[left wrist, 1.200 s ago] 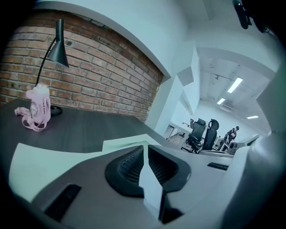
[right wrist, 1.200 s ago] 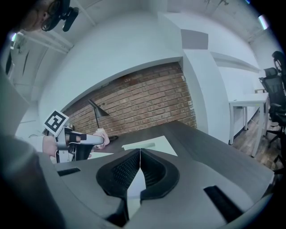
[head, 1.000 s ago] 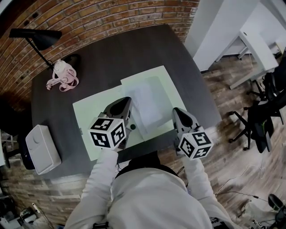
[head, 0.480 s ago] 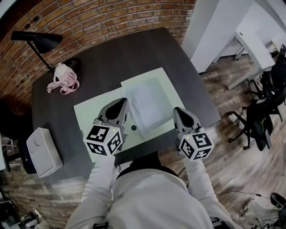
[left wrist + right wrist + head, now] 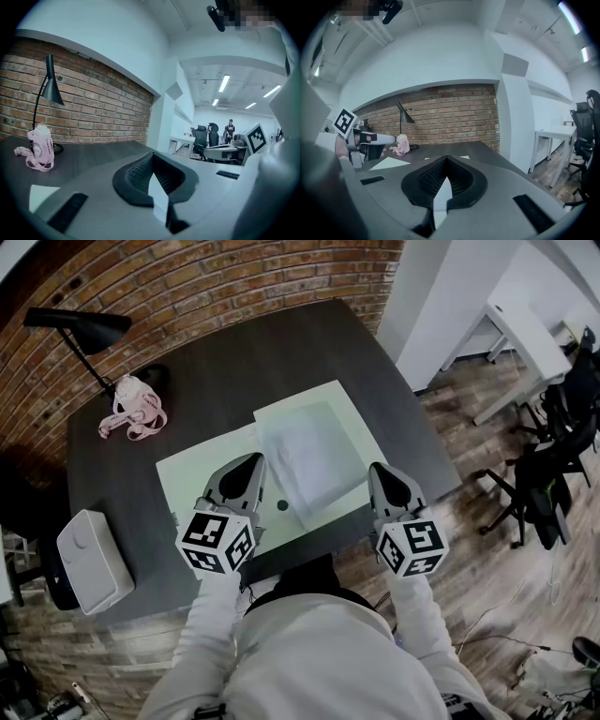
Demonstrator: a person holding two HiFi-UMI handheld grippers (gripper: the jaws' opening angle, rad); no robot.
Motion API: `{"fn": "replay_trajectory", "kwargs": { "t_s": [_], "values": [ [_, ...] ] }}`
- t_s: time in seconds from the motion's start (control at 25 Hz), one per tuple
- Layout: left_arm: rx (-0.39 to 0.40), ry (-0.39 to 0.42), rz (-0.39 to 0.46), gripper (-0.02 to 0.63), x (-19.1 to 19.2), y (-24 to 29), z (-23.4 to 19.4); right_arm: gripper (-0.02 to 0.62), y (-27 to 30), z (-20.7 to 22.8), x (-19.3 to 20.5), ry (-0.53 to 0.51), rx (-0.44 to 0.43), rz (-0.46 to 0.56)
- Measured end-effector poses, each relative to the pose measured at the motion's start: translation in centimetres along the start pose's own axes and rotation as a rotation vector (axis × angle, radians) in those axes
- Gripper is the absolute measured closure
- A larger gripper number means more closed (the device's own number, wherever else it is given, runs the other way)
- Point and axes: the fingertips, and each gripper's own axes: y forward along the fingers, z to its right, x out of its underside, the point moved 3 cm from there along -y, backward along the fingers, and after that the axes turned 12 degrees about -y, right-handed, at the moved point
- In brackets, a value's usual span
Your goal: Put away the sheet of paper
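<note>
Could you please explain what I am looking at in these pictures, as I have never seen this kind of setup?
No robot here: a person holds a two-jaw gripper in each hand. The head view looks down from the person's head; the other two cameras ride on the grippers, looking along their jaws. On the dark table are an open pale green folder, a pink bag, a black desk lamp and a white box. The left gripper and the right gripper are each shut on the white sheet of paper.

Dark desk (image 5: 281, 362): pale-green open folder (image 5: 187, 474) centre-front, pink strapped object (image 5: 133, 407) and black lamp (image 5: 80, 322) back-left, white box (image 5: 90, 561) front-left corner.
</note>
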Motion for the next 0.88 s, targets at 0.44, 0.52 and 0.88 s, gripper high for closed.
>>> {"fn": "replay_trajectory", "kwargs": {
  "t_s": [0.44, 0.52, 0.88],
  "values": [
    [-0.007, -0.015, -0.009, 0.588, 0.7, -1.2, -0.8, 0.569, -0.4, -1.0, -0.1, -0.013, 0.007, 0.004],
    [-0.005, -0.016, -0.009, 0.588, 0.8, -1.2, -0.8, 0.569, -0.4, -1.0, -0.1, -0.016, 0.009, 0.005],
    [-0.007, -0.016, 0.002, 0.588, 0.7, -0.7, -0.8, 0.569, -0.3, -0.8, -0.3, -0.026, 0.007, 0.013]
  ]
}}
